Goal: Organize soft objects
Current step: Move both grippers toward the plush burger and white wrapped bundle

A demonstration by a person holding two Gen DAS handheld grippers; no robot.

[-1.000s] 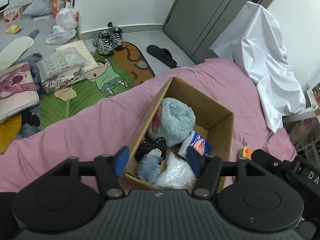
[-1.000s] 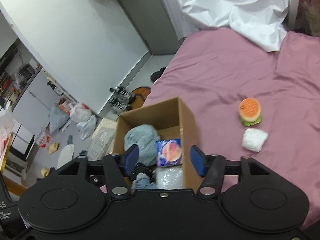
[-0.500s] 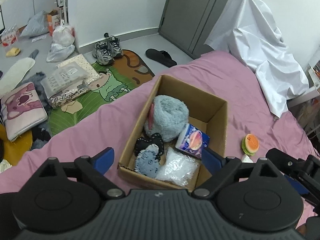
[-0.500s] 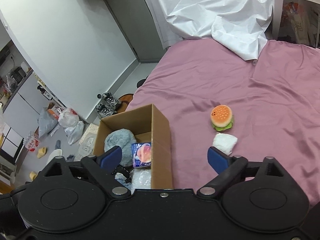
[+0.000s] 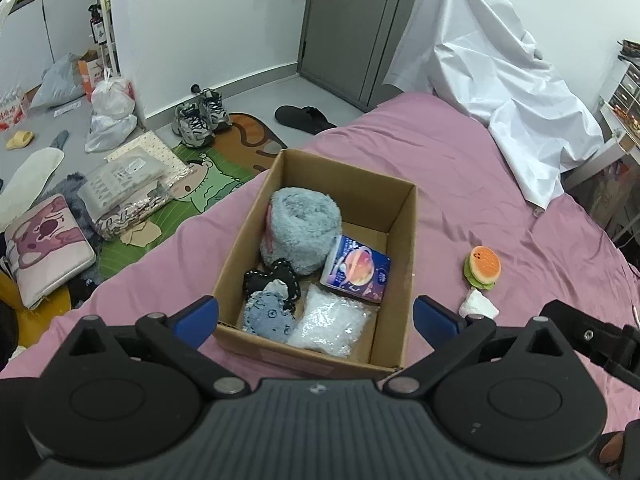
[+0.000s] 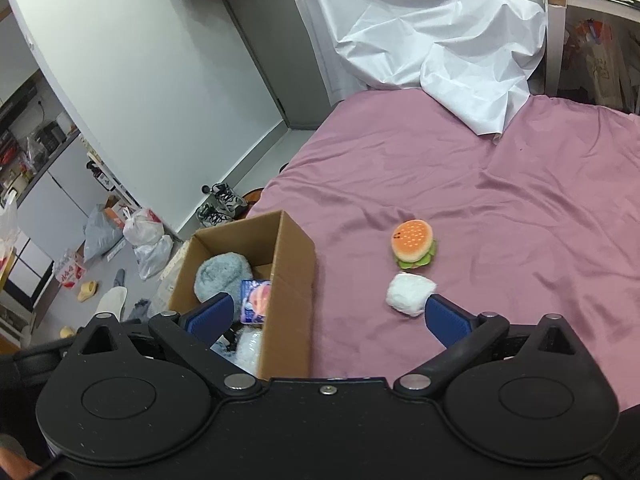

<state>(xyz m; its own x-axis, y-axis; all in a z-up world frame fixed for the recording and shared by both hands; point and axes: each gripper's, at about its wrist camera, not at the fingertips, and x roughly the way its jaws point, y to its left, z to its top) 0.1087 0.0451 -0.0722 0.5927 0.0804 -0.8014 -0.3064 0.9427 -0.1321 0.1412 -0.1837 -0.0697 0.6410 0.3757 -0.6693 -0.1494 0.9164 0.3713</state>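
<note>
Both jaws are opening wide, empty: left gripper has backed off the brown cardboard box; right gripper now frames the white fluffy ball, lower right, likely next.

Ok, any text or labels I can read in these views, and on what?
None can be read.
On the pack in the box: print, too blurred.
On the red-and-white carton on the floor: red characters, too small.
On the orange carton: print, too small.
On the flat packet: label, too small.
</note>
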